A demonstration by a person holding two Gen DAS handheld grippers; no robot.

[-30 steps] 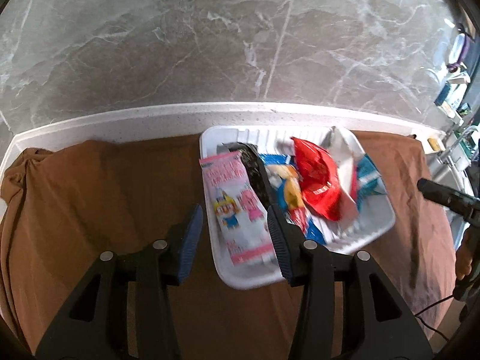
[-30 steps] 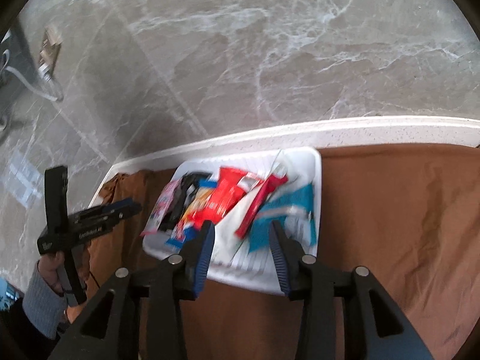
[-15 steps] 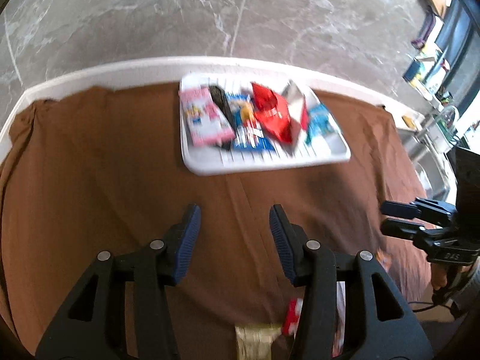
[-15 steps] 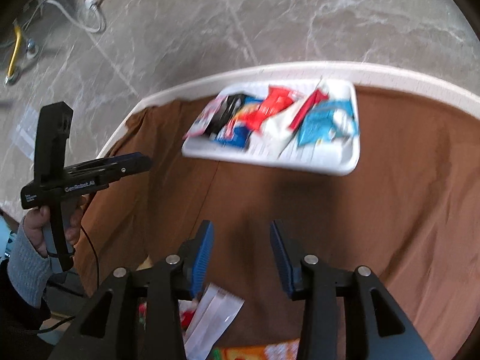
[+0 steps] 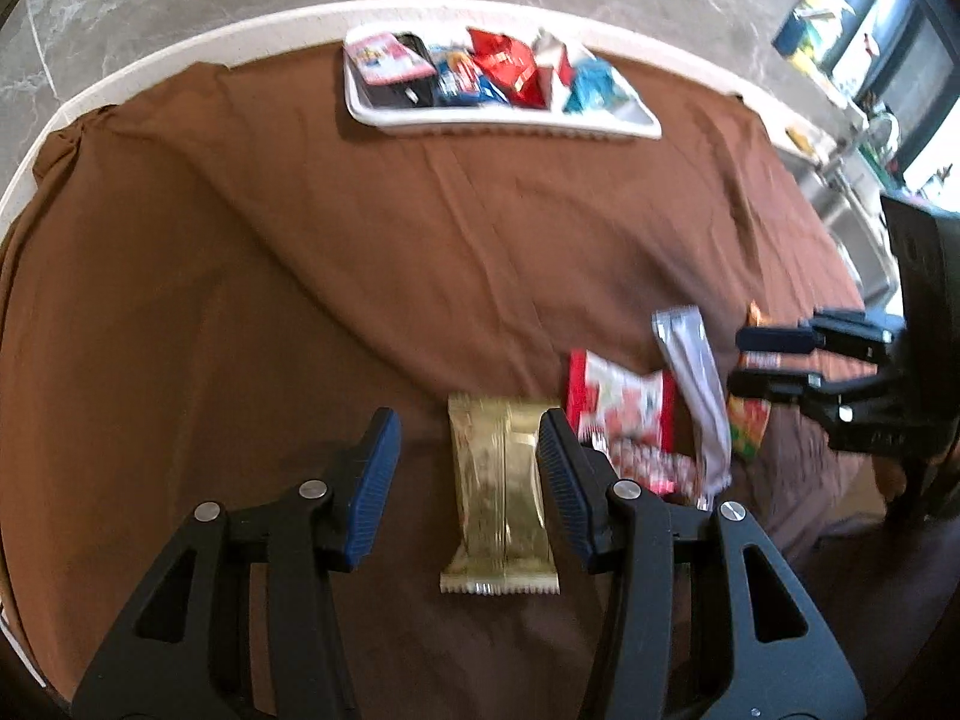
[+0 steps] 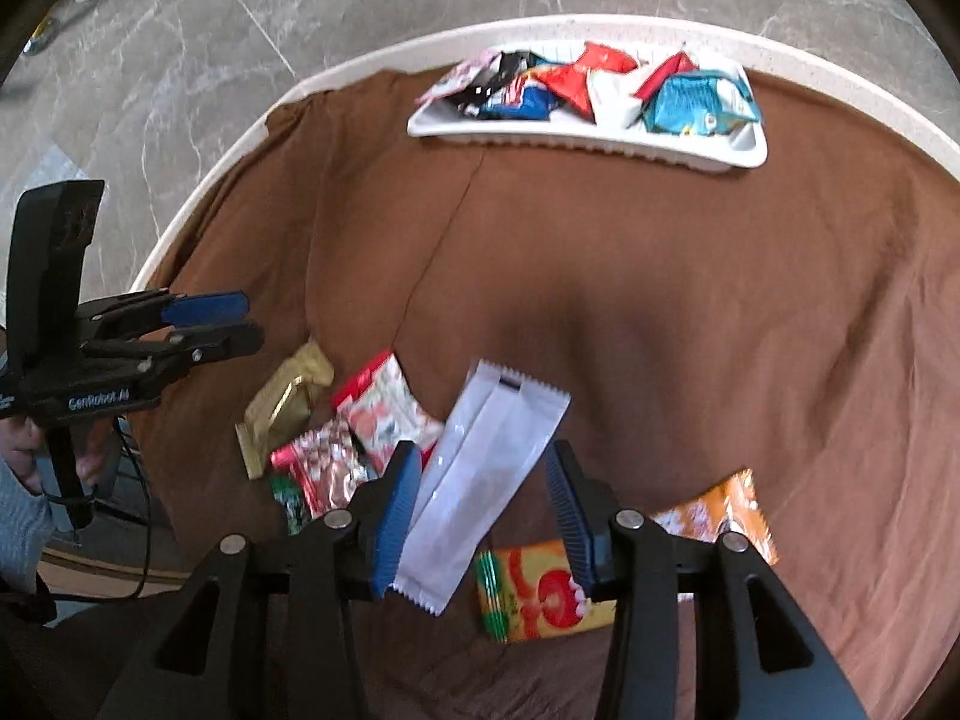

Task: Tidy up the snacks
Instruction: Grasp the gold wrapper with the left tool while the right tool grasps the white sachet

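A white tray [image 5: 510, 125] at the table's far edge holds several snack packets; it also shows in the right wrist view [image 6: 600, 141]. My left gripper [image 5: 468, 462] is open above a gold packet [image 5: 501, 492] lying between its fingers. My right gripper [image 6: 483, 504] is open over a long white packet [image 6: 480, 480], also seen in the left wrist view [image 5: 693, 384]. A red-and-white packet [image 5: 624, 414] lies between gold and white ones. A yellow-red packet [image 6: 534, 591] and an orange packet [image 6: 720, 510] lie by my right fingers.
A brown cloth [image 5: 360, 252] covers the round white-rimmed table [image 6: 204, 180]. Grey marble floor [image 6: 300, 0] lies beyond. A person's hand [image 6: 24, 456] holds the left gripper at the left of the right wrist view.
Both grippers have pulled back from the tray to the near side of the table. The loose packets near the front edge are now under them. Both jaws stay open.
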